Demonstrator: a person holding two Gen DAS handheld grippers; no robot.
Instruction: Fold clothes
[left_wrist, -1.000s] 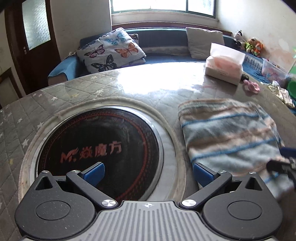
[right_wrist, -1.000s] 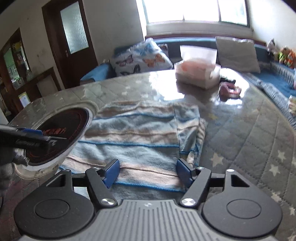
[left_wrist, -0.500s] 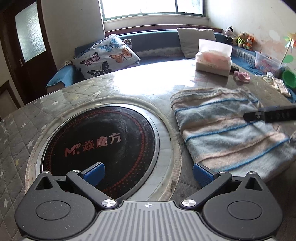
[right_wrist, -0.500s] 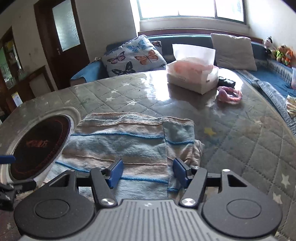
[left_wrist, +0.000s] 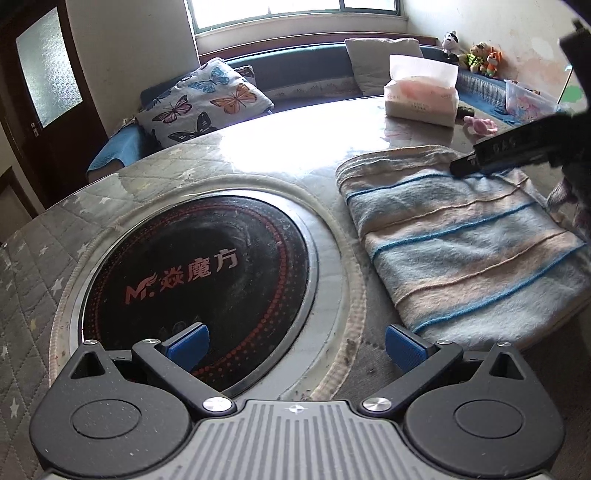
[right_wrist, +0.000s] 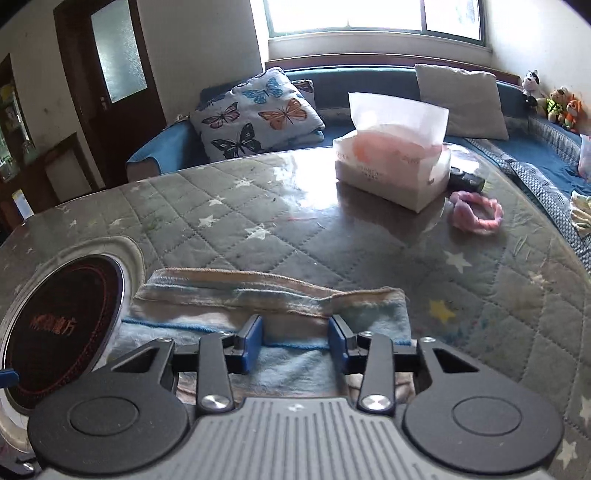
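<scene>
A folded cloth (left_wrist: 461, 251) with pale blue and peach stripes lies flat on the quilted round table (right_wrist: 258, 206), right of the black cooktop disc (left_wrist: 199, 273). My left gripper (left_wrist: 295, 343) hangs open above the disc's right rim, with nothing between its fingers, just left of the cloth's near corner. My right gripper (right_wrist: 295, 338) is low over the cloth (right_wrist: 229, 295) near its far hem. Its jaws are closing, with the flat top layer lying between the blue pads and no fold pinched. In the left wrist view the right gripper (left_wrist: 517, 147) reaches in over the cloth's far right corner.
A tissue box (right_wrist: 391, 166) stands beyond the cloth, with a pink hair band (right_wrist: 476, 214) and a small dark object (right_wrist: 465, 181) beside it. A sofa with a butterfly pillow (right_wrist: 258, 110) runs behind the table. A brown door (right_wrist: 110, 74) is at the back left.
My right gripper has moved forward over the cloth from its near edge to its far hem, and its jaws have narrowed. The left gripper has stayed over the disc, still open.
</scene>
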